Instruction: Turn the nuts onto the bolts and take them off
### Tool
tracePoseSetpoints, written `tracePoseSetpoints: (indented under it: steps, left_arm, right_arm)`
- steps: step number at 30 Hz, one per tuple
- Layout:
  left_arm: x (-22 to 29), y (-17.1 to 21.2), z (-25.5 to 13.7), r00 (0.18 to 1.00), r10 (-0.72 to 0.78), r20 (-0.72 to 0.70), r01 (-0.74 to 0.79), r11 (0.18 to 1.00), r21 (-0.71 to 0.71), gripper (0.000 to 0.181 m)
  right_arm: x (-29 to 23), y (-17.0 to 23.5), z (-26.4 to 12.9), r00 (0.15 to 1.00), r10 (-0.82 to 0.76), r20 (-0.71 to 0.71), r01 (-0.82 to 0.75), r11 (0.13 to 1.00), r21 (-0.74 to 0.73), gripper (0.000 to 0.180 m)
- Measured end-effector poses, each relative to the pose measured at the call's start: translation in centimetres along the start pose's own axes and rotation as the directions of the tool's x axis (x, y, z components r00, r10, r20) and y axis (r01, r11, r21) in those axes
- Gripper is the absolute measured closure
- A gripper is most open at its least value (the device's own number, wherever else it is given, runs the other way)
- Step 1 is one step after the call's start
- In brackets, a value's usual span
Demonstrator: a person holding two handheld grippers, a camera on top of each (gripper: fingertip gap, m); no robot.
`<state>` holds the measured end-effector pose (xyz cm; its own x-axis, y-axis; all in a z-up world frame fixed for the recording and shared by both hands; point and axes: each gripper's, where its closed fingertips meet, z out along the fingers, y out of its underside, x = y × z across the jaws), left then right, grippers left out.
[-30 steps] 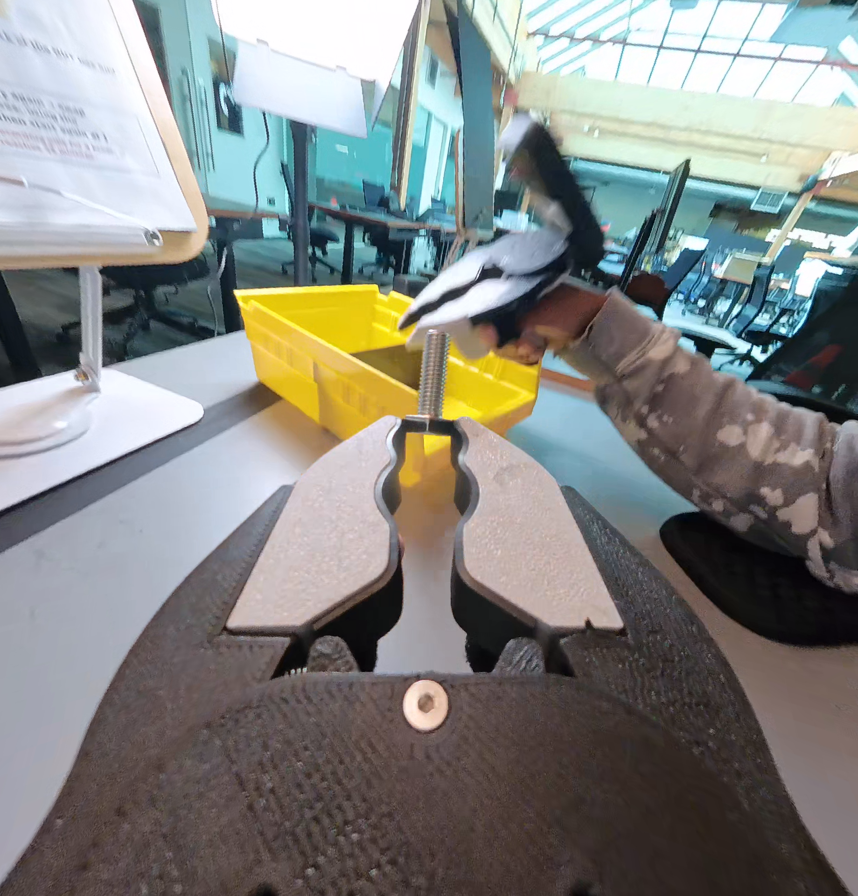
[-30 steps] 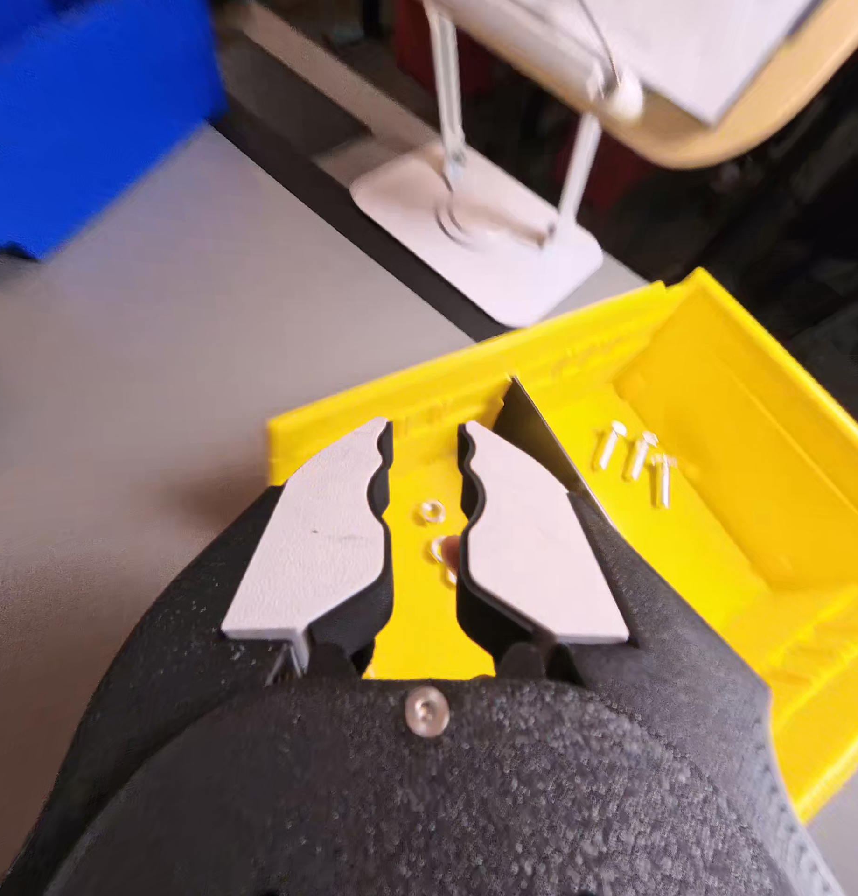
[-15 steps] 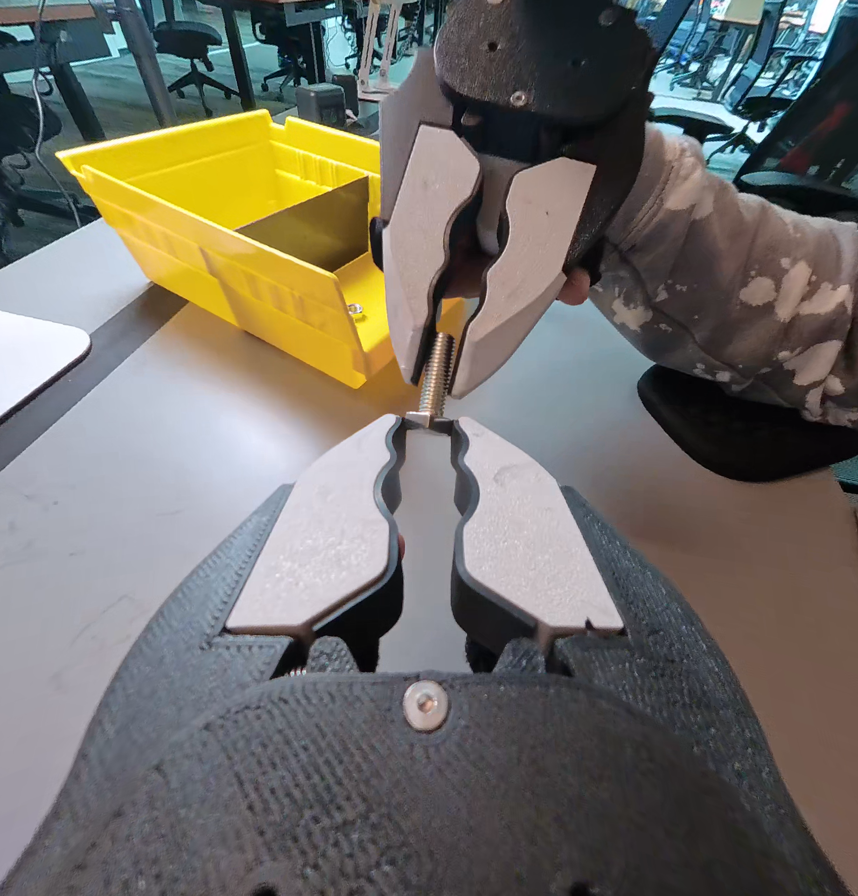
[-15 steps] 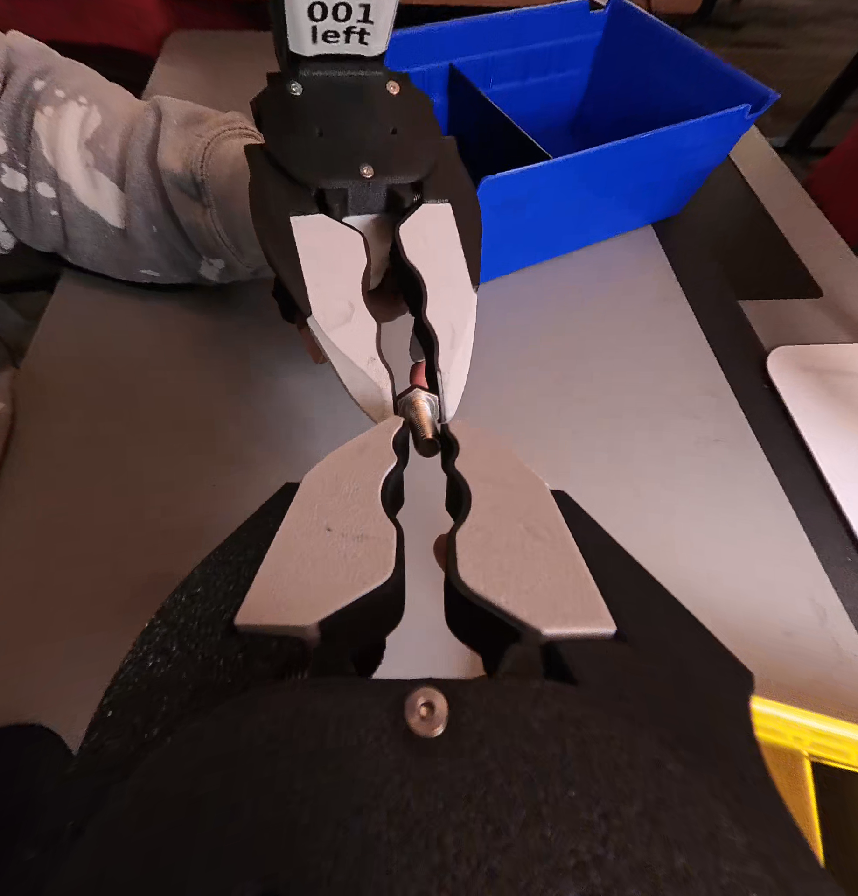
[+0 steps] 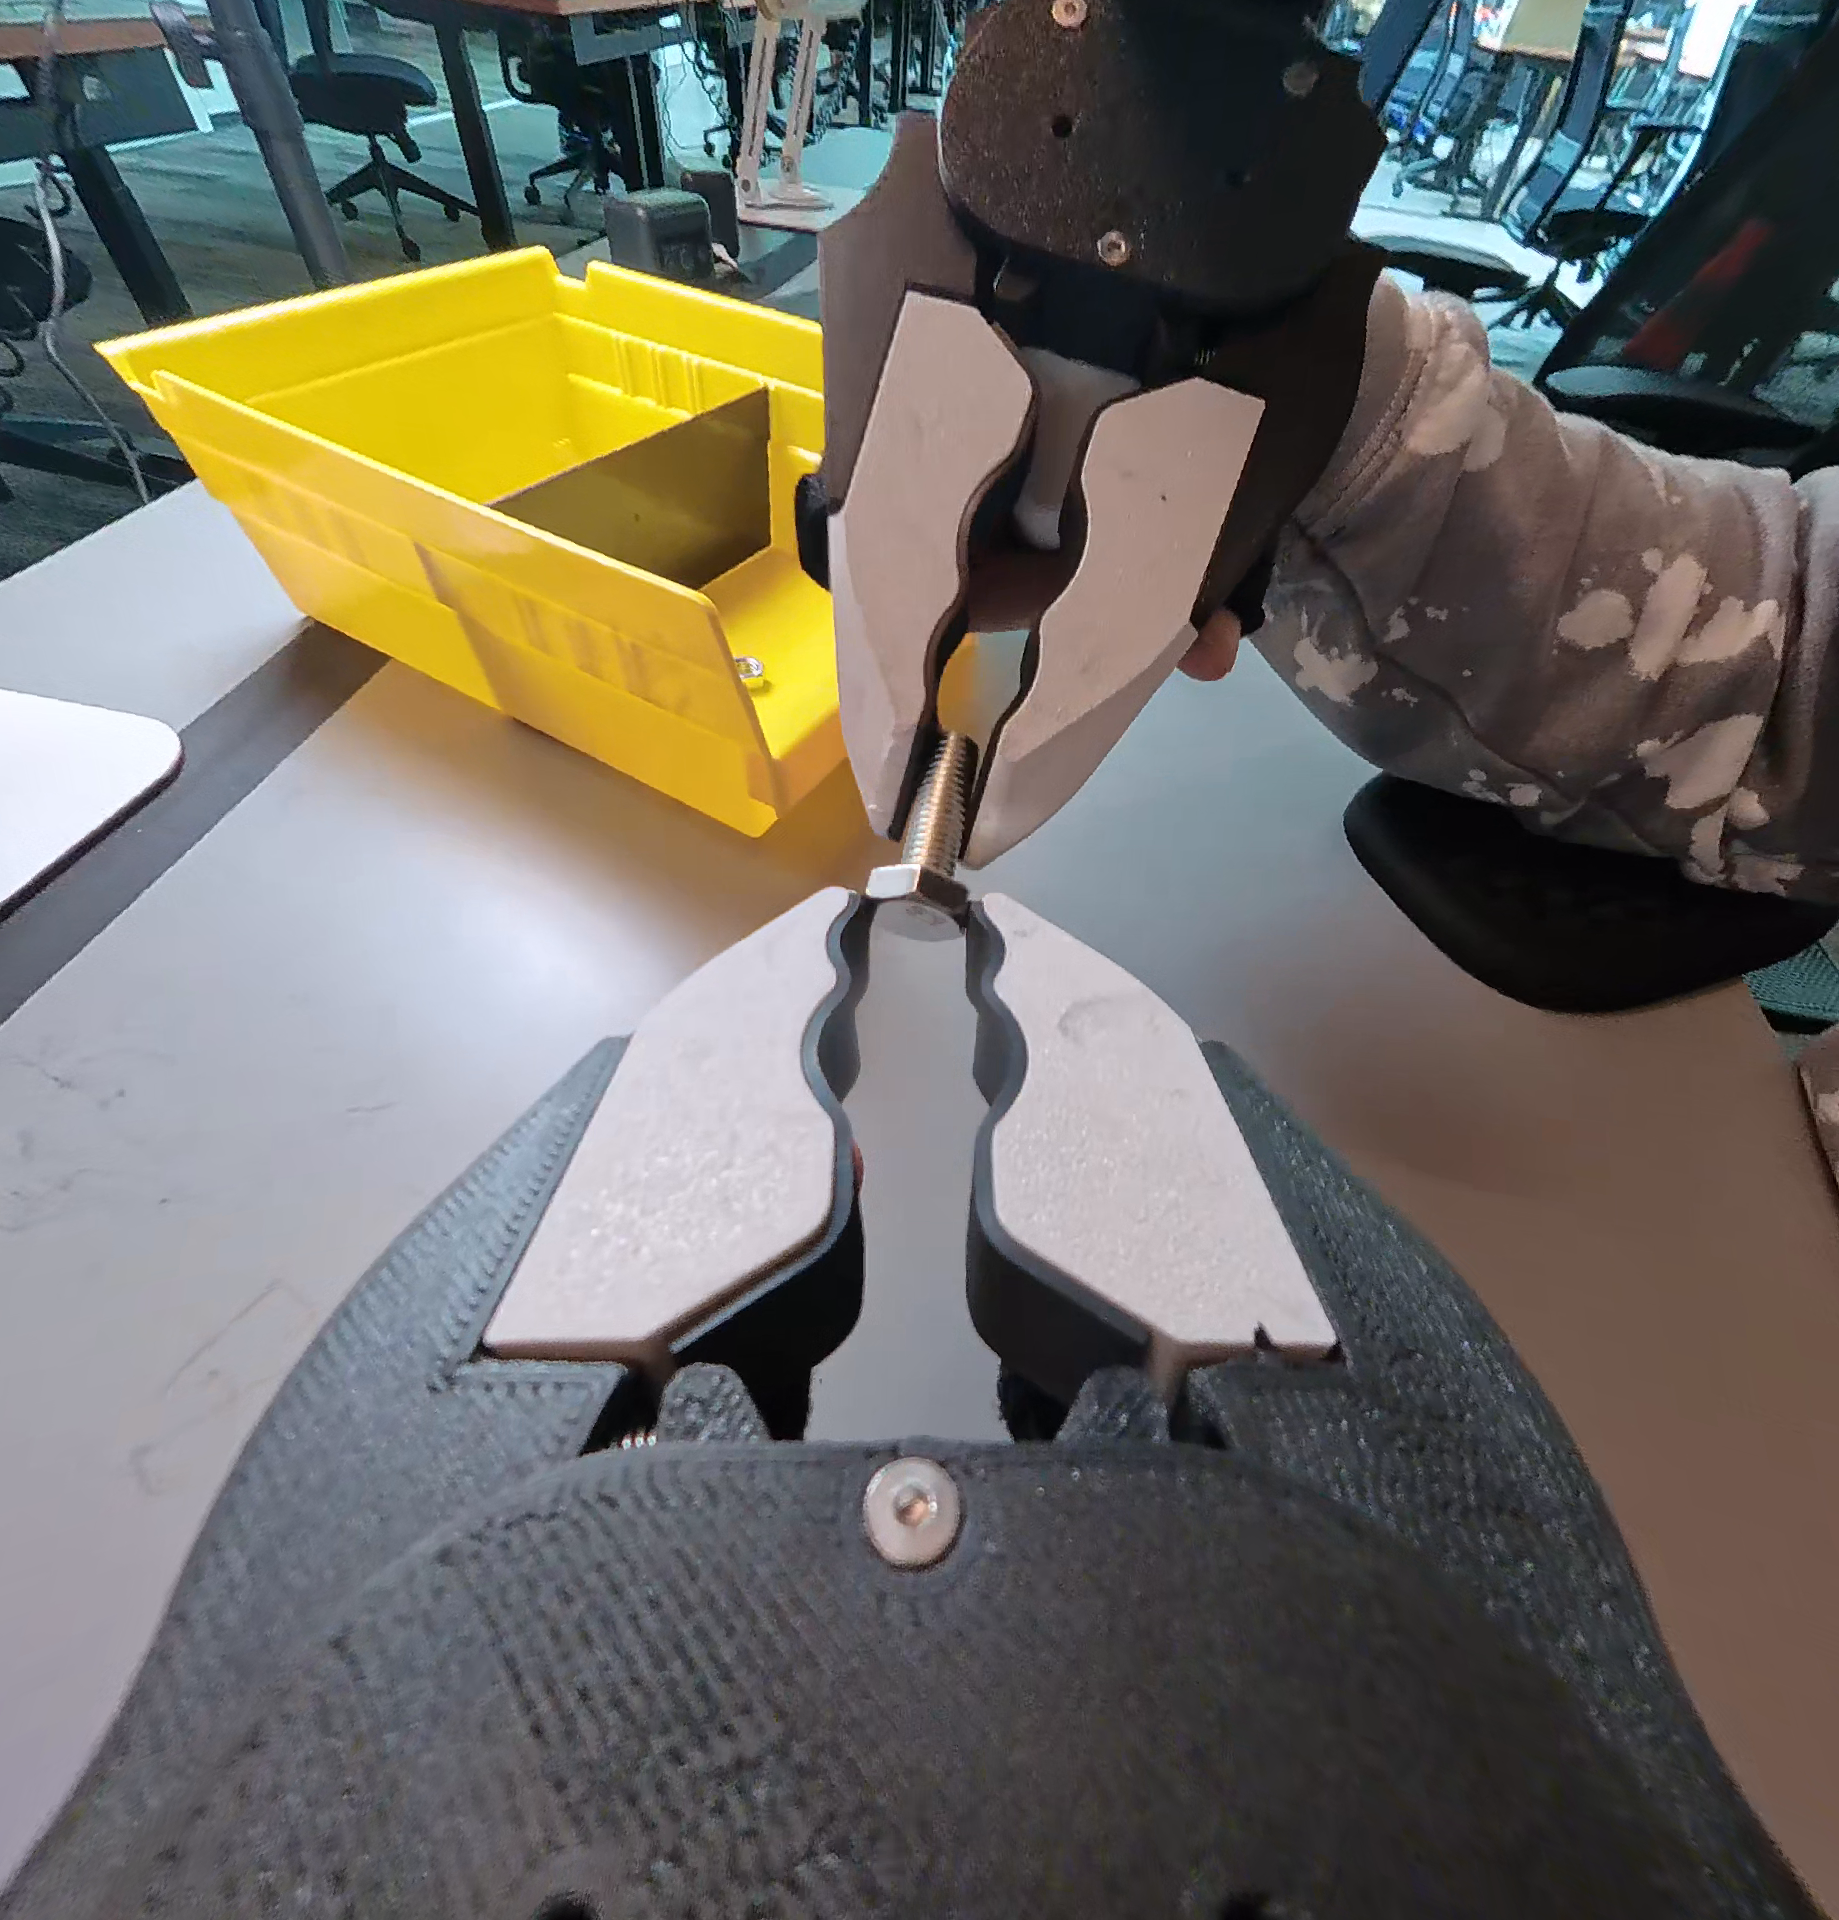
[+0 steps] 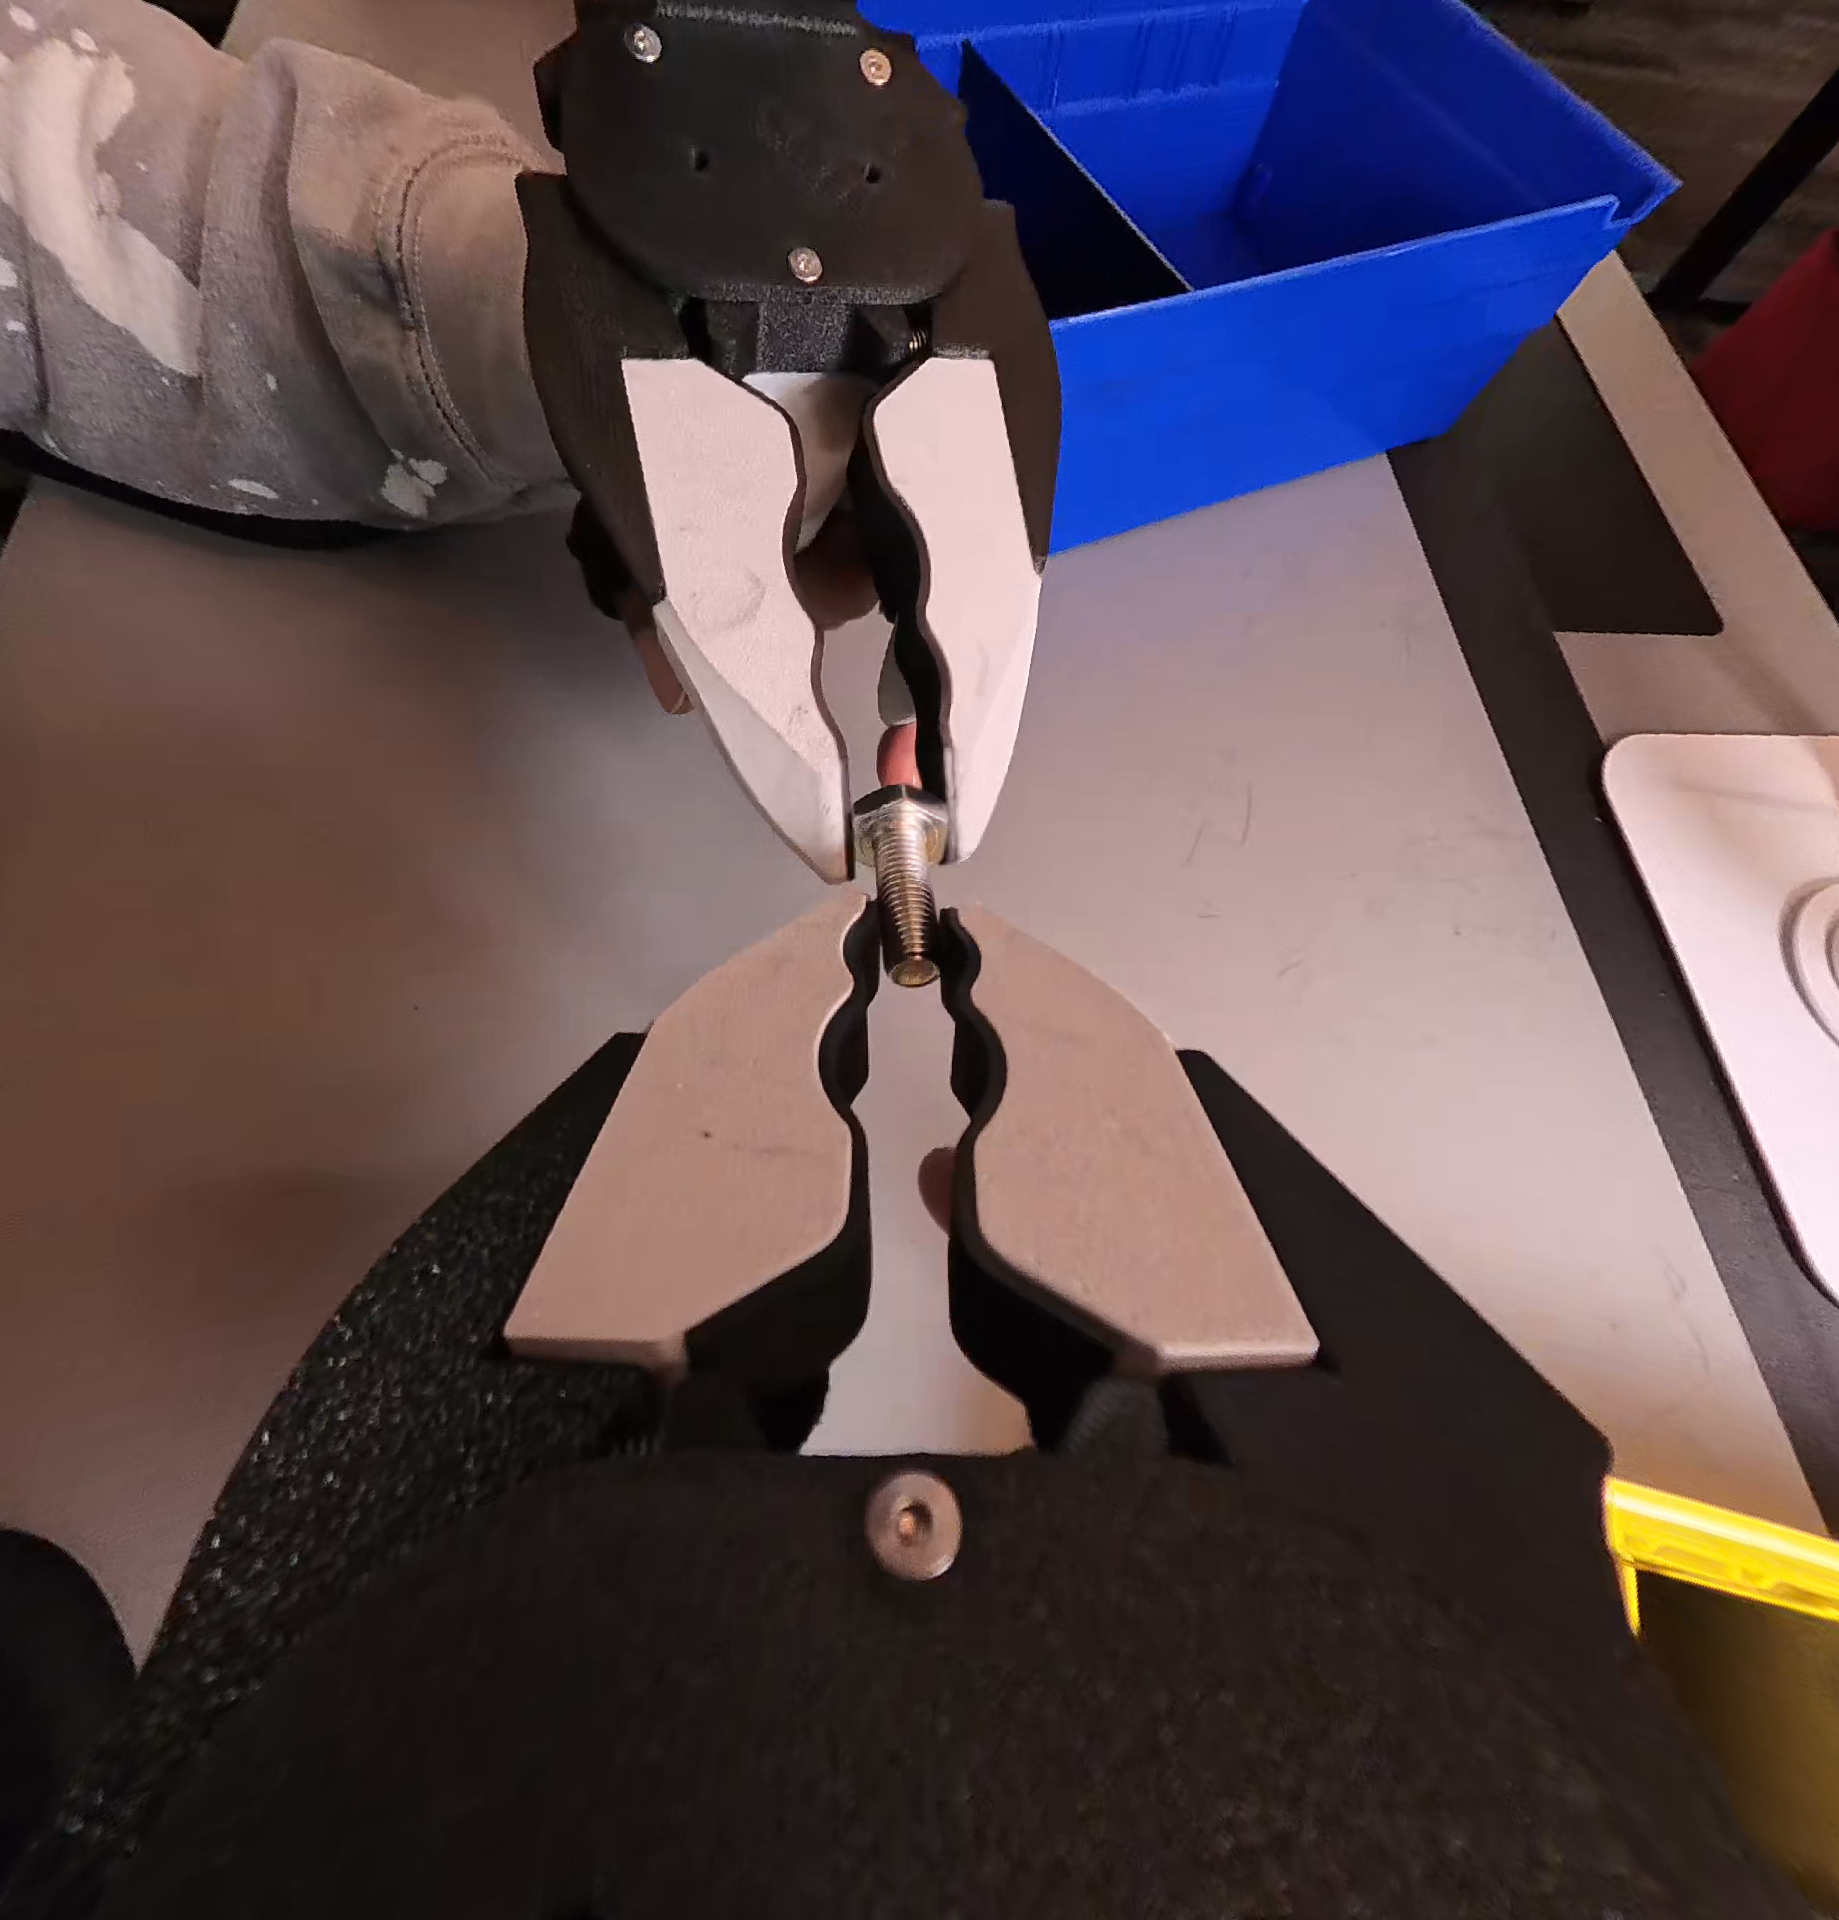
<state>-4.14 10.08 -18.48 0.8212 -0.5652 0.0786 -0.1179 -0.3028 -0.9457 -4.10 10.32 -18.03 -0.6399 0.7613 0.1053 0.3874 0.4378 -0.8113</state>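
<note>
The right claw (image 5: 930, 842) has swung from the yellow bin (image 5: 458, 540) and closed around the bolt (image 5: 930, 800).

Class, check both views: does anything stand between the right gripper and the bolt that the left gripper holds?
Nothing visible does. The left gripper clamps the bolt by its head, and the bare threaded end lies between the fingertips of the right gripper, with no nut on it.
</note>
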Motion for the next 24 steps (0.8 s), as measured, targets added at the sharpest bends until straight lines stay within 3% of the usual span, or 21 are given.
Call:
tracePoseSetpoints:
  steps: [3, 5, 8, 10, 12, 17, 24]
  left_arm:
    - [-1.0, -1.3, -0.8, 0.998, -0.045, 0.044, 0.041, 0.995, 0.092, 0.163]
    - [-2.2, -2.3, -2.1, 0.993, -0.087, 0.083, 0.073, 0.984, 0.16, 0.159]
    - [-4.1, -3.3, -4.1, 0.98, -0.146, 0.139, 0.107, 0.962, 0.253, 0.157]
    - [-5.1, -3.4, -5.0, 0.971, -0.157, 0.18, 0.103, 0.955, 0.278, 0.156]
    - [-5.6, -3.5, -5.4, 0.967, -0.16, 0.199, 0.098, 0.952, 0.291, 0.156]
    - [-6.1, -3.2, -5.9, 0.961, -0.144, 0.235, 0.077, 0.959, 0.273, 0.156]
    - [-7.1, -2.8, -6.7, 0.953, -0.163, 0.257, 0.087, 0.955, 0.283, 0.157]
  right_arm:
    - [1.8, -0.5, -1.6, 0.996, 0.011, -0.09, -0.008, 0.999, 0.035, 0.17]
    - [6.0, -0.7, -4.9, 0.953, 0.056, -0.296, -0.033, 0.996, 0.081, 0.17]
    - [15.5, 2.3, -12.0, 0.736, 0.182, -0.652, -0.171, 0.982, 0.081, 0.17]
    - [20.9, 7.1, -15.5, 0.595, 0.216, -0.774, -0.333, 0.943, 0.007, 0.17]
    - [24.6, 12.8, -17.2, 0.514, 0.186, -0.838, -0.489, 0.866, -0.108, 0.17]
    - [27.7, 22.1, -15.9, 0.545, 0.086, -0.834, -0.659, 0.659, -0.363, 0.169]
    - [26.9, 27.3, -14.8, 0.634, 0.125, -0.763, -0.721, 0.451, -0.526, 0.17]
